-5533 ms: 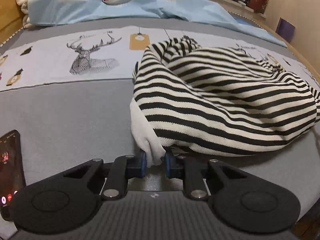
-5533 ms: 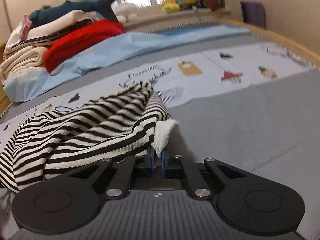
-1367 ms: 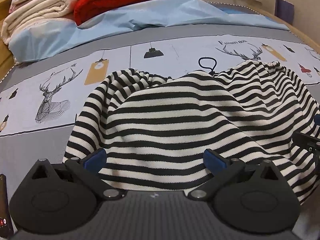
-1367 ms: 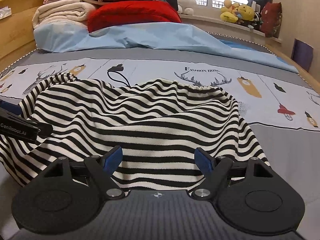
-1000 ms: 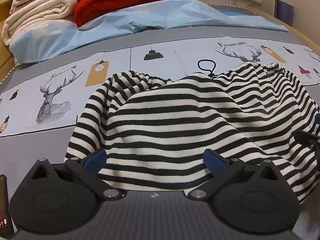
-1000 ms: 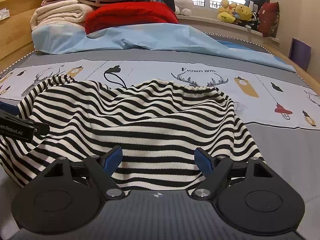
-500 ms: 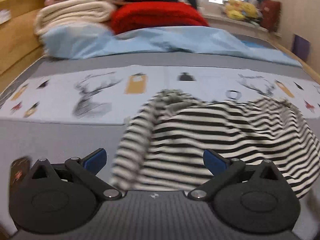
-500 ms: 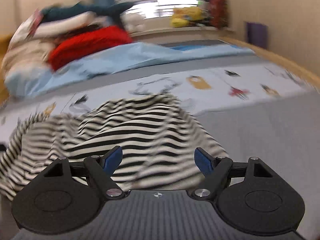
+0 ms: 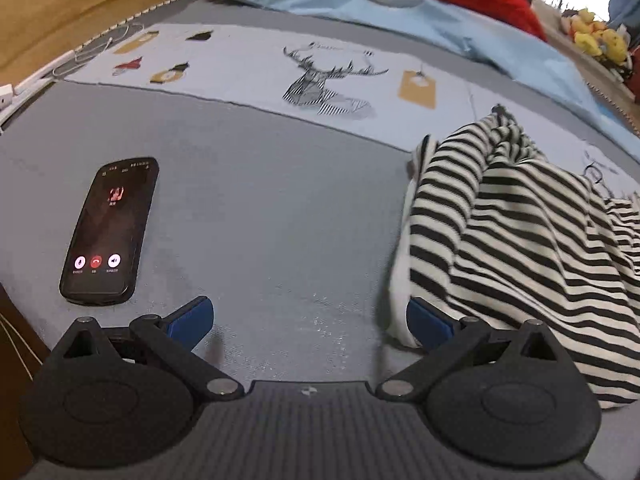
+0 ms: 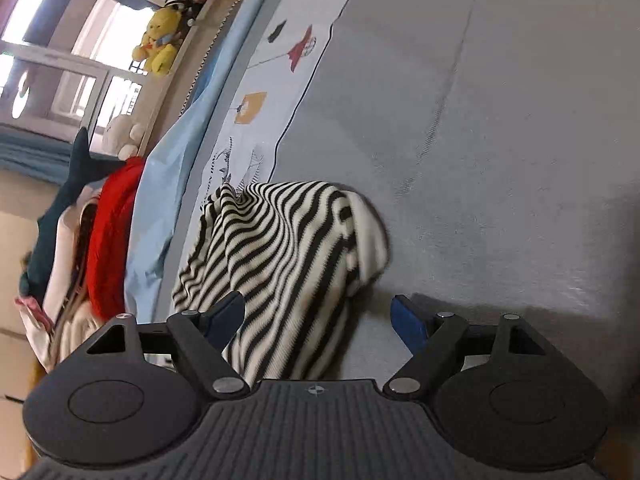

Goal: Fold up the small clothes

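A black-and-white striped garment (image 9: 520, 240) lies crumpled on the grey bed cover (image 9: 280, 208). In the left wrist view it fills the right side, and its white edge (image 9: 400, 280) hangs just beside the right blue pad. My left gripper (image 9: 310, 318) is open over bare cover, holding nothing. In the strongly rolled right wrist view, the garment's other end (image 10: 280, 248) with a white cuff (image 10: 370, 232) lies low between the wide-apart fingers. My right gripper (image 10: 316, 318) is open and its pads do not press the cloth.
A black phone (image 9: 108, 228) with a lit call screen lies on the cover at the left. Beyond are a printed pale-blue sheet (image 9: 320, 76), a red blanket (image 10: 108, 240), stacked bedding, plush toys (image 10: 158, 46) on the sill and a wooden bed frame (image 9: 80, 4).
Both grippers stayed open and swung apart toward the garment's two ends. The left view shifted left, bringing the phone in. The right view rolled sharply and sank toward the white cuff.
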Available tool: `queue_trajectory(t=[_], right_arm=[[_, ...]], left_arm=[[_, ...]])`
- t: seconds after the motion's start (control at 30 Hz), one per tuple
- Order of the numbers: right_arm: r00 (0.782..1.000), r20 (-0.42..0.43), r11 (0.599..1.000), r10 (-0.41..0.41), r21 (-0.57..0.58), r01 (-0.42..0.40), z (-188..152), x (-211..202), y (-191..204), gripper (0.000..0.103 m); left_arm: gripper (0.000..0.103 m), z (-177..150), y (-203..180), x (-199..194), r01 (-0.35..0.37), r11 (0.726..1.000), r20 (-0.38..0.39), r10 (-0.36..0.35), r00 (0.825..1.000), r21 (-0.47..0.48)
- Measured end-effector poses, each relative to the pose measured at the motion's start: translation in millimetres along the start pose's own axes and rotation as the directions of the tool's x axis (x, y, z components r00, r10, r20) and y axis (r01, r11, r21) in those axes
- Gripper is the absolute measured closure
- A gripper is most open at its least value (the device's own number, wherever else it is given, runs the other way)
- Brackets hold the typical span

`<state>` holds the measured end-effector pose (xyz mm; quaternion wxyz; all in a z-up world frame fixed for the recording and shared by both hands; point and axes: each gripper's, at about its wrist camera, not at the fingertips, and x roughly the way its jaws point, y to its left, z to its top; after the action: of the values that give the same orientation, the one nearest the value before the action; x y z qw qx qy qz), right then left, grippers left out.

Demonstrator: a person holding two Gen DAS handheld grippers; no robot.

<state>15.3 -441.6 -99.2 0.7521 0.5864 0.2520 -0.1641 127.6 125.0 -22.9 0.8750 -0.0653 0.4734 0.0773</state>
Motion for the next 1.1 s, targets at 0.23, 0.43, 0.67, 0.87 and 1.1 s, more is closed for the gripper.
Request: queue_trajectory(t=[0.23, 0.43, 0.67, 0.87, 1.1], right_arm=[[0.999, 0.030, 0.992, 0.037, 0.122, -0.040, 2.0, 48.2, 5.1, 0.052], [0.995, 0.093, 0.998, 0.028, -0.066, -0.022, 4.1, 39.6, 39.7, 0.085], [0.975, 0.102, 0.976, -0.196, -0.080, 0.204, 5.2, 60.1, 35.8, 0.085], [0.941, 0.330, 0.743, -0.077, -0.610, 0.275, -62.5, 46.9, 171.5, 0.085], [0.977, 0.071, -0.099, 0.202, -0.991, 0.092, -316.3, 61.4, 269.5, 0.085]], left_arm=[[0.000, 10.5, -4.0, 28.7, 0.012, 0.999, -0.087, -0.015, 0.996, -0.035], [0.000, 9.6, -8.5, 32.6, -0.018, 1.000, -0.088, 0.018, 0.996, -0.007], [0.000, 16.7, 5.0, 27.1, -0.018, 0.996, -0.080, 0.011, 0.997, -0.091], [0.000, 23.9, 18.4, 25.3, -0.029, 0.990, -0.075, 0.019, 0.997, -0.139], [0.000, 33.5, 46.7, 21.1, -0.037, 0.969, -0.058, 0.024, 0.998, -0.244]])
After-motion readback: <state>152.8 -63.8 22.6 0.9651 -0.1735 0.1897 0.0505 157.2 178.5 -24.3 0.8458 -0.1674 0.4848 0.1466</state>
